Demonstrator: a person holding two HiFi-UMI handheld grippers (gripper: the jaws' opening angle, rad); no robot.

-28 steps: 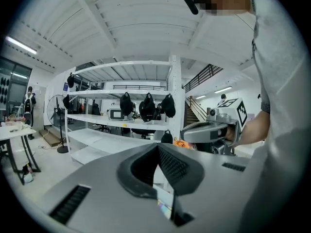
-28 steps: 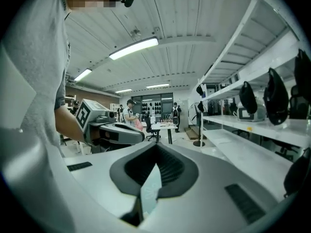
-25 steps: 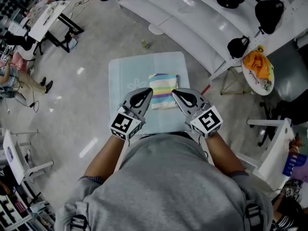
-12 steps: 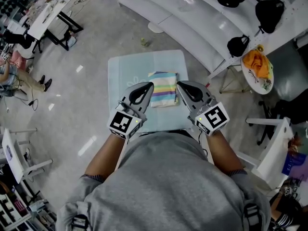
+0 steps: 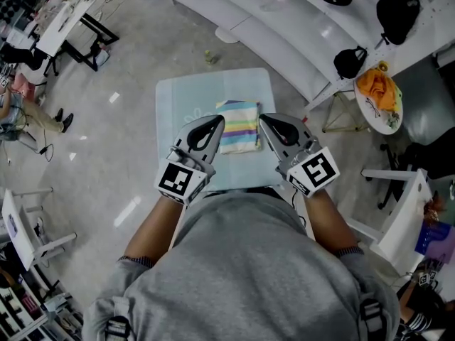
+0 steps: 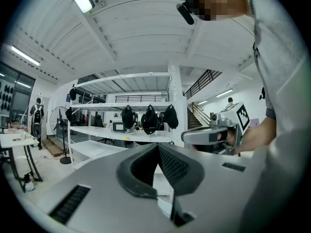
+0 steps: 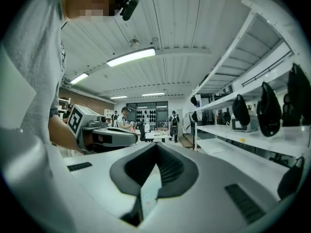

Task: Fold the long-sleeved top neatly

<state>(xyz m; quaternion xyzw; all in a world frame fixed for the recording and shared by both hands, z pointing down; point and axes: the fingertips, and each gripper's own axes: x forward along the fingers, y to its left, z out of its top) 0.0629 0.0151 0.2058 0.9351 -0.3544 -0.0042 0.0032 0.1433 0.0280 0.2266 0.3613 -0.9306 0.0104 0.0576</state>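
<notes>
The long-sleeved top (image 5: 238, 126) lay folded into a compact striped rectangle, just right of the table's (image 5: 170, 119) centre. It was slightly longer from near edge to far. The left gripper (image 5: 212, 124) and right gripper (image 5: 269, 123) flanked its near half, equally close. Both were clenched on nothing. Folding was judged complete.

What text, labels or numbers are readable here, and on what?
No readable words or numbers.
On the left hand-held gripper and right hand-held gripper: black-and-white square markers on their cubes, patterns only.
On the shirt: small dark print near the collar, too small to read.
</notes>
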